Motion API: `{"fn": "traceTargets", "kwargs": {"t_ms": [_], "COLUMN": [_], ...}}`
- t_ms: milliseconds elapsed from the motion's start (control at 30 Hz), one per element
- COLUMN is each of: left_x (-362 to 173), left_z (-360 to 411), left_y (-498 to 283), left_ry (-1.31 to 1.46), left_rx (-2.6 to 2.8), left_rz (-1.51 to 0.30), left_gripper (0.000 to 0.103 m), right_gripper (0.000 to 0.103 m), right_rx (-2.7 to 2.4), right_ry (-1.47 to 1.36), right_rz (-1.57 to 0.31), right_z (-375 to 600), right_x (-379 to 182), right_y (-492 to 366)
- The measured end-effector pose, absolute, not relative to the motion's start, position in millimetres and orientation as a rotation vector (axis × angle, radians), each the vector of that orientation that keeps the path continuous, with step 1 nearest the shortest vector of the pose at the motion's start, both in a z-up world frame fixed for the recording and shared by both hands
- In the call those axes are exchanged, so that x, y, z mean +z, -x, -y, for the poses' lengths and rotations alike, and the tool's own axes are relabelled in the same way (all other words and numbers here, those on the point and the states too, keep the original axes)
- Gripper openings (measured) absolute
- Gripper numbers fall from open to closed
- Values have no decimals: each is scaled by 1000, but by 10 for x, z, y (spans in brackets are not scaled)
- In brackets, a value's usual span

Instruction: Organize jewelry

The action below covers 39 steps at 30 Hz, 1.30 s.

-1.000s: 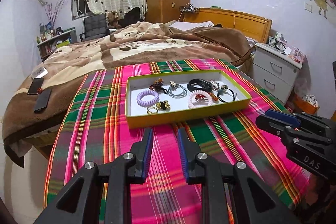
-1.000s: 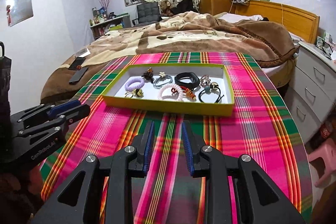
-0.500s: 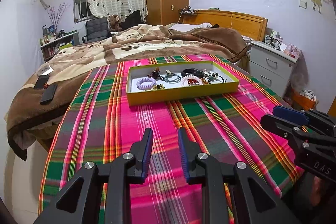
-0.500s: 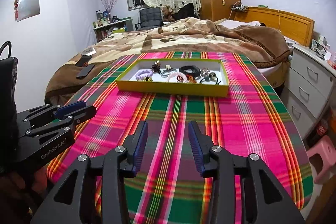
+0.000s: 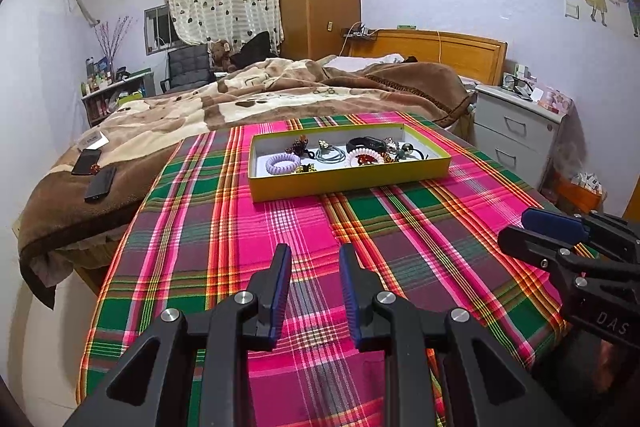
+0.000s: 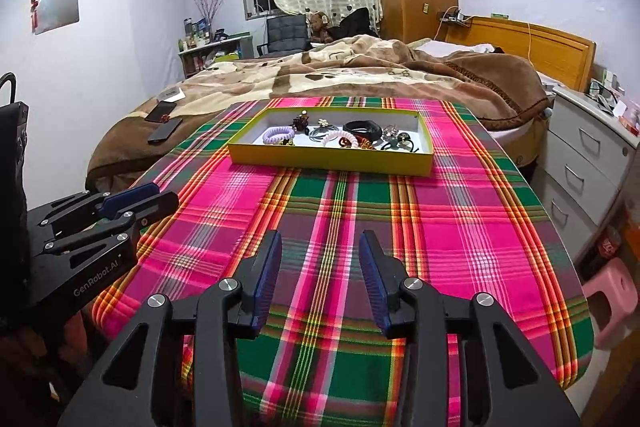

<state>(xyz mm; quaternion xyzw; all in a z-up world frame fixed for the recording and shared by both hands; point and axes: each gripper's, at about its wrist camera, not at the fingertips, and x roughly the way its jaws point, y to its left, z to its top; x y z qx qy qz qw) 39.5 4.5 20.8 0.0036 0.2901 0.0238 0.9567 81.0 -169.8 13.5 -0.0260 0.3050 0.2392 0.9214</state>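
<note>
Since a second ago both grippers have drawn back, the yellow tray (image 6: 332, 159) of jewelry (image 5: 340, 155) now sits far on the plaid tablecloth (image 6: 440, 219). Right gripper (image 6: 320, 281) has spread wider (nothing between), left gripper (image 5: 314, 293) is half spread, both tilted downward. Behind stands a bed (image 5: 200, 111).

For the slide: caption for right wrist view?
Open right gripper above pink-green plaid tablecloth, facing yellow cardboard tray of hair ties and jewelry.
</note>
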Motion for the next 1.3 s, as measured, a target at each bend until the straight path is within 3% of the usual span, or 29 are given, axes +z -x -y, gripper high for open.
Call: {"fn": "traceTargets", "kwargs": {"t_ms": [1300], "left_x": [205], "left_z": [-66], "left_y": [-372], "left_ry": [6], "left_rx": [50], "left_rz": [-583], "left_gripper": [24], "right_gripper": [41], "right_rx": [487], "right_ry": [47], "right_rz": [-648], "right_z": [1701], "right_x": [122], "right_y": [-816]}}
